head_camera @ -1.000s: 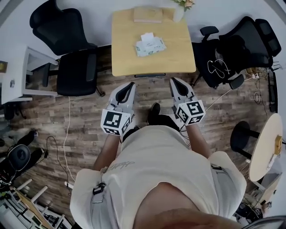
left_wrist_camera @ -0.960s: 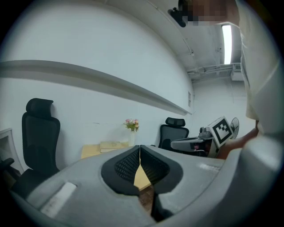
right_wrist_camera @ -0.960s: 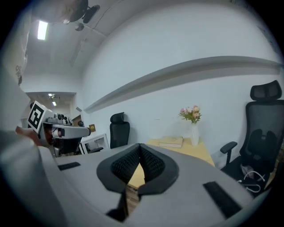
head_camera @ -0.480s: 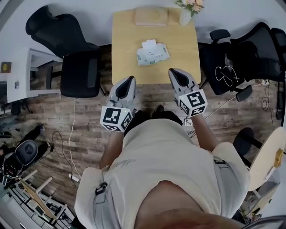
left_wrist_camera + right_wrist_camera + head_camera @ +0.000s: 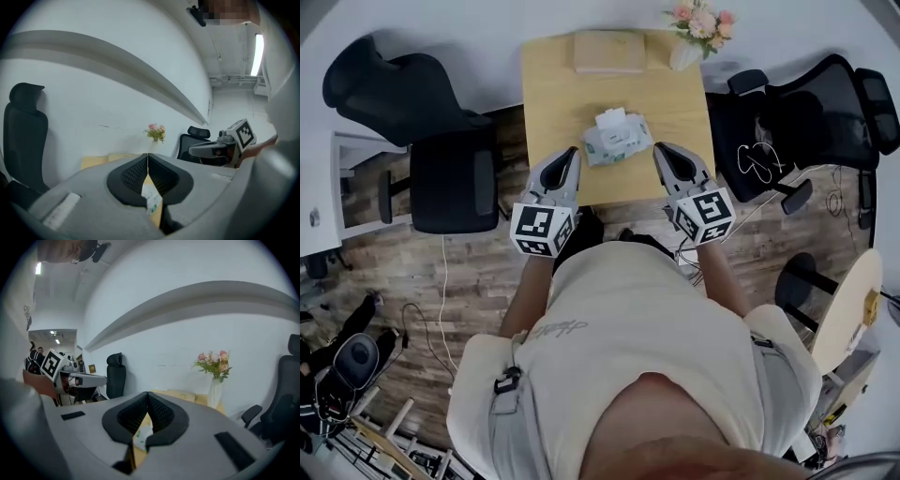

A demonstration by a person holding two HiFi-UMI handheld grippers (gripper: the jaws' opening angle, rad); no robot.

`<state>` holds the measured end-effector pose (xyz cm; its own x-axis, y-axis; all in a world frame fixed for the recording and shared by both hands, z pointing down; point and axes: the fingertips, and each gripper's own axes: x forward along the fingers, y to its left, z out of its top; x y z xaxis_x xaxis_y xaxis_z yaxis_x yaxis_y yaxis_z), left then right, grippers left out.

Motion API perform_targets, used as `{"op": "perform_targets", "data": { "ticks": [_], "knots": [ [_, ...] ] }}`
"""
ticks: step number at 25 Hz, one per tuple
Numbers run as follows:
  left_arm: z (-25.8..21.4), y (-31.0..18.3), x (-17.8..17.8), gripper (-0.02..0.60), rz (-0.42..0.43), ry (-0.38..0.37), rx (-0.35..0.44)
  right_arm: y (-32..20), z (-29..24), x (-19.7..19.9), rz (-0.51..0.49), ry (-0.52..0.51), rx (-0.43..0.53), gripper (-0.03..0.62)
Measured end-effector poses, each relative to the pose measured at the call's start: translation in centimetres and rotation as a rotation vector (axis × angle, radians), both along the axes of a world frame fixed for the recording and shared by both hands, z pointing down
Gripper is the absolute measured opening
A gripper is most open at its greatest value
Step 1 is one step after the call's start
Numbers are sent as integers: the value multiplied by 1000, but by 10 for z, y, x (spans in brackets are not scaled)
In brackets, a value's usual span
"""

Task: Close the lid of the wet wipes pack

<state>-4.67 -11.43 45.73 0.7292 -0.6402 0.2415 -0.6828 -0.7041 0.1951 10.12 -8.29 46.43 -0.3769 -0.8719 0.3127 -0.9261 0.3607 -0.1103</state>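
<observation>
Wet wipes pack (image 5: 617, 139): pale green-and-white soft pack, lying flat, slightly skewed, upper centre of head view. White bit sticking up at far edge; lid or wipe, can't tell. Just a sliver low-centre in both gripper views.

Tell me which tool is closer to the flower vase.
Right. The right tool hovers on the same side of the wet wipes pack as the flower vase; the left tool is on the opposite side.
</observation>
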Motion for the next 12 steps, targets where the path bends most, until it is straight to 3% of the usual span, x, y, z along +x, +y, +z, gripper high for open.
{"op": "perform_targets", "data": {
  "ticks": [7,12],
  "knots": [
    [-6,-59,3,15,79,4,38,-46,4,-1,11,132,-23,2],
    [-1,-73,11,17,67,-6,12,-64,8,5,-10,135,-33,2]
  ]
}}
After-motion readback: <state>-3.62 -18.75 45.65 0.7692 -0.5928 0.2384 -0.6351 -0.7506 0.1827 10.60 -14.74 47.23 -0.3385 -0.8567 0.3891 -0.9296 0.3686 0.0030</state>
